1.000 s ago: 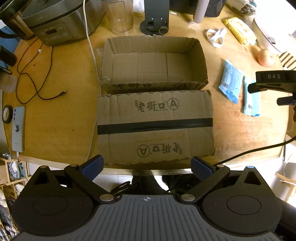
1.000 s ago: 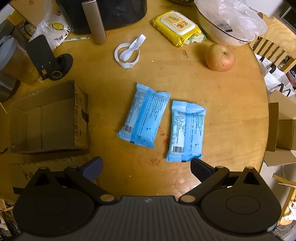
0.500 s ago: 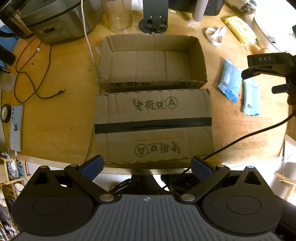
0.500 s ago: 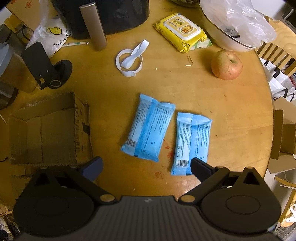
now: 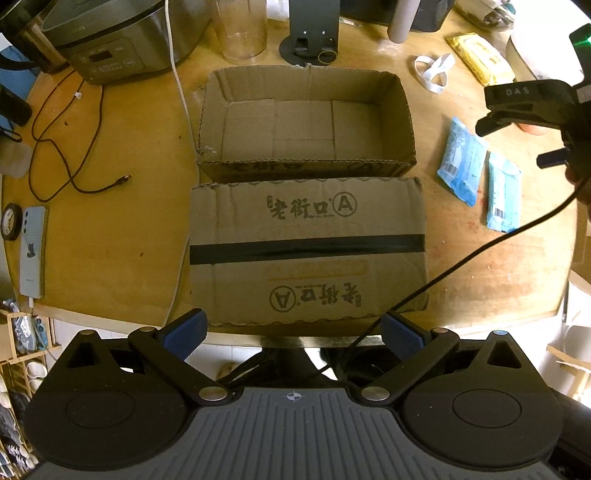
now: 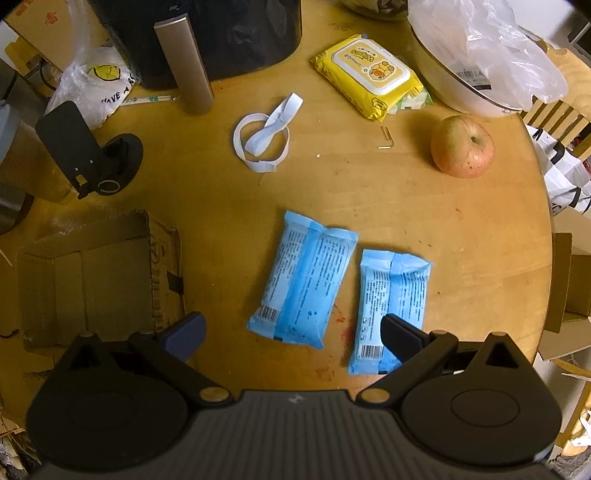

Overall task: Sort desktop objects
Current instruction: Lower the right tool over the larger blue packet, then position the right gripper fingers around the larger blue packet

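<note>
Two light-blue packets lie side by side on the wooden table: the larger packet (image 6: 304,282) and the narrower packet (image 6: 391,304) to its right. My right gripper (image 6: 291,332) hovers open above their near ends, its right finger over the narrower packet. In the left wrist view the same packets (image 5: 463,160) (image 5: 503,192) lie right of an open cardboard box (image 5: 304,125), with the right gripper (image 5: 517,134) above them. My left gripper (image 5: 293,334) is open and empty at the table's near edge, before a flat cardboard lid (image 5: 308,251).
An apple (image 6: 461,146), a yellow wipes pack (image 6: 369,75), a white band loop (image 6: 266,136) and a bowl under plastic (image 6: 476,55) sit beyond the packets. A phone (image 5: 33,251), black cable (image 5: 70,147), rice cooker (image 5: 114,37) and black stand (image 5: 312,33) occupy the left and back.
The right gripper has moved forward and lower over the two blue packets, which now sit nearer its fingers. The left gripper has barely shifted.
</note>
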A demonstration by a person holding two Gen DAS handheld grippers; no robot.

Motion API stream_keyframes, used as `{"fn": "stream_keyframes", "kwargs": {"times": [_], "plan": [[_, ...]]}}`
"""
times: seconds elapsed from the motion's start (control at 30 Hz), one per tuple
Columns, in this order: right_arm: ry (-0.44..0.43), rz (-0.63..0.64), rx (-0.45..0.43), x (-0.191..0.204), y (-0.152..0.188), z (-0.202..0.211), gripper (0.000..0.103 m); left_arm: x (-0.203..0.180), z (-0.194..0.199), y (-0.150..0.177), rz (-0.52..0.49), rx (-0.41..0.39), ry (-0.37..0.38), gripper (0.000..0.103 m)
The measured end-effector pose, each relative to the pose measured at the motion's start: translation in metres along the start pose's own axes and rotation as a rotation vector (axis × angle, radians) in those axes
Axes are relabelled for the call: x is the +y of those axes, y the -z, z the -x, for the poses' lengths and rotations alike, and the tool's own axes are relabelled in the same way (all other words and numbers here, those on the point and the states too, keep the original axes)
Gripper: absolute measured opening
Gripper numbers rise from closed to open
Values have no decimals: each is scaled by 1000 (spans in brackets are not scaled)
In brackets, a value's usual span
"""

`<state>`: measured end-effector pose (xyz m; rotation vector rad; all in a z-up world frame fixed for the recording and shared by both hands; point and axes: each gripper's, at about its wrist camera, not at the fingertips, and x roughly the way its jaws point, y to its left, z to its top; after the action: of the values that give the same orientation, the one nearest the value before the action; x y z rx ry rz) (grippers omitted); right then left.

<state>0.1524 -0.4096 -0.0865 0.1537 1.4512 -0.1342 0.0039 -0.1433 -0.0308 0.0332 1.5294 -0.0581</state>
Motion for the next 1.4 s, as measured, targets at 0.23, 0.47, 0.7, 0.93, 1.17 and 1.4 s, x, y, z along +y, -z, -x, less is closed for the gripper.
{"fn": "stream_keyframes", "kwargs": {"times": [0.23,0.47,0.7,0.93,1.17,1.4], "plan": [[-8,-14,5,0,-10,-3,103,0,0,-1,-3,1,0,103],[-4,-22,6,-2,-19,-8,103,0,-1,0,-3,4,-2,103],[-3,-46,4,-3,-23,-12,103,0,-1,2,0,7,-6,103],[-2,-76,1,-3,-24,-16,103,0,0,4,1,8,-8,103],[-1,-106,-3,-3,-25,-20,103,0,-1,5,0,14,-9,103],[8,-160,-5,-4,-24,-24,103,-1,-2,5,-5,21,-8,103]]}}
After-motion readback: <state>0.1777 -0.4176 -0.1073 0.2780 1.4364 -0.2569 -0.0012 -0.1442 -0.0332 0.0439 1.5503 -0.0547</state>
